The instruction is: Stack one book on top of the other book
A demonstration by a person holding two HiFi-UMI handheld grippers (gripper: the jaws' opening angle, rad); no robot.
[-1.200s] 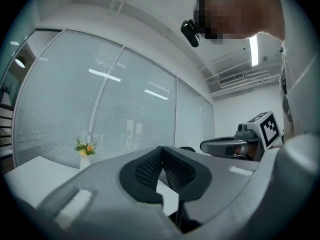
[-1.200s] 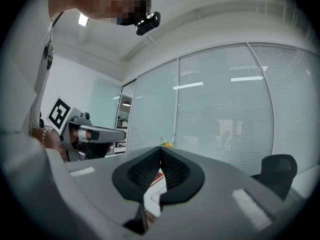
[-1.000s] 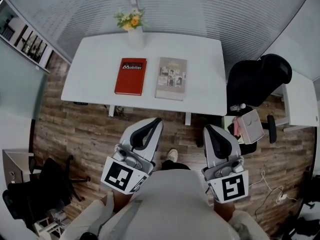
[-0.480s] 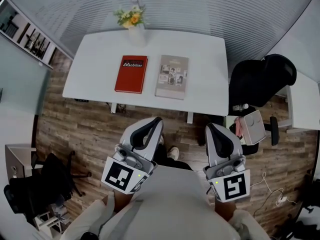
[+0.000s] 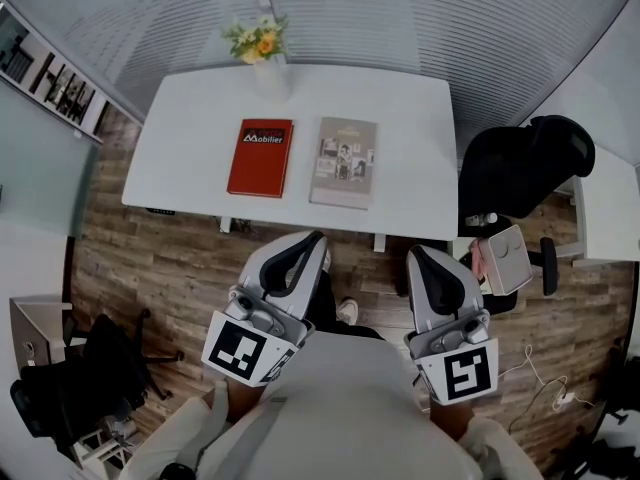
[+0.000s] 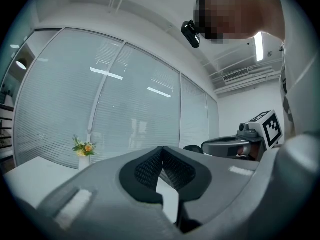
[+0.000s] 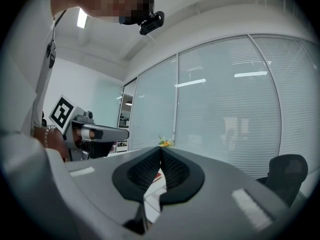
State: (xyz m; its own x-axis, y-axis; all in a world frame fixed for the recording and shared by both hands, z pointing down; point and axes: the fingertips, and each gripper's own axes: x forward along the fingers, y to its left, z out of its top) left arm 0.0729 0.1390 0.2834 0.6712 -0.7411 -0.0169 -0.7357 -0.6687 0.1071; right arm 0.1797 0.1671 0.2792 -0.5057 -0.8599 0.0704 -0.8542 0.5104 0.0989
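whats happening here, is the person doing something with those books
A person stands just short of the white table, holding a two-jaw tool in each hand. The left tool and the right tool are both shut and empty, touching nothing. The red hardcover book and the grey picture-cover book lie flat side by side on the table, apart, so nothing is stacked yet. A vase of yellow flowers stands at the far edge.

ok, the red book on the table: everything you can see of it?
The red book is closed and lies flat, cover up, on the white table. Plain red cover, dark band with white lettering along its far edge. It sits left of the grey book, roughly parallel, a bare strip between them. Only the table touches it.
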